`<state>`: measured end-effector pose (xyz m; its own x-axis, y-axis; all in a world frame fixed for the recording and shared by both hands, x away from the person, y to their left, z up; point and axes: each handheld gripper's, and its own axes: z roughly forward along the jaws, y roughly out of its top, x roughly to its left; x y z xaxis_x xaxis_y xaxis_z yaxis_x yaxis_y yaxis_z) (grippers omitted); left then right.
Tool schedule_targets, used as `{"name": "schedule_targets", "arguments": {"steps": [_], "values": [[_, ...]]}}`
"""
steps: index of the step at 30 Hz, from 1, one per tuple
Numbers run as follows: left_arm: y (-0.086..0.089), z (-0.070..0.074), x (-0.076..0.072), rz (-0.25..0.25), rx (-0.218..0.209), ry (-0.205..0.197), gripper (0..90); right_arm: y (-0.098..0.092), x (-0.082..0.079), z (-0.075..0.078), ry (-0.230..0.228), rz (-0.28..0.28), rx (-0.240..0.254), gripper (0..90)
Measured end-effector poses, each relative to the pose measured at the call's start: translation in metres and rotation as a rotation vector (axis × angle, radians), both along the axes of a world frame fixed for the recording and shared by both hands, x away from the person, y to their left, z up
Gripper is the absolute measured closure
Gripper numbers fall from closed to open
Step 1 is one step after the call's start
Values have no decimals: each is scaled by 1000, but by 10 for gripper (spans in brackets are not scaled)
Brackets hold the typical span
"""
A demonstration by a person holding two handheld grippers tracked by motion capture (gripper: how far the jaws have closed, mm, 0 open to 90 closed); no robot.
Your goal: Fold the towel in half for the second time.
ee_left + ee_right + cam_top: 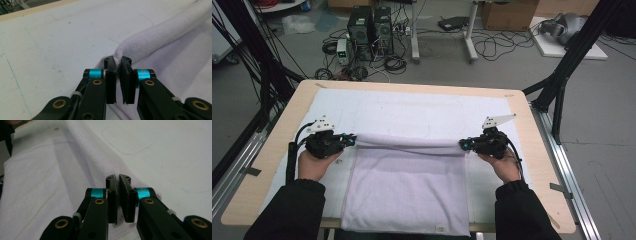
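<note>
A pale lilac towel (407,190) lies on the white mat, its near end hanging over the table's front edge. Its far edge is lifted into a rolled fold (407,142) stretched between both grippers. My left gripper (351,141) is shut on the fold's left corner; in the left gripper view the cloth (140,42) is pinched between the pads at my left gripper (118,61). My right gripper (463,145) is shut on the right corner, and the right gripper view shows the towel (50,180) clamped at my right gripper (118,178). A hand holds each gripper from below.
The white mat (422,107) covers most of the wooden table (287,115), with a faint outlined rectangle drawn beyond the fold. Black frame legs stand at both sides. Computers and cables sit on the floor past the far edge.
</note>
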<state>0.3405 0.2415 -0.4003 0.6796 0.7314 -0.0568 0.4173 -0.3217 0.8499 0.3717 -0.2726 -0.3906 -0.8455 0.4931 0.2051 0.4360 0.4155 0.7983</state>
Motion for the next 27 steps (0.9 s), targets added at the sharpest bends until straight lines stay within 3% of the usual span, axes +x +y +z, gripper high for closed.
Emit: {"name": "schedule_targets", "arguments": {"steps": [8,14,27], "values": [[3,-10,-27,-15,-3,-1,835,8,-24,2,-9,50,-35,850],[3,-7,-46,-44,13,-21,833,11,-41,-2,-19,67,-41,848],[3,-9,-87,-85,28,-33,831,8,-76,-10,-18,92,-22,844]]}}
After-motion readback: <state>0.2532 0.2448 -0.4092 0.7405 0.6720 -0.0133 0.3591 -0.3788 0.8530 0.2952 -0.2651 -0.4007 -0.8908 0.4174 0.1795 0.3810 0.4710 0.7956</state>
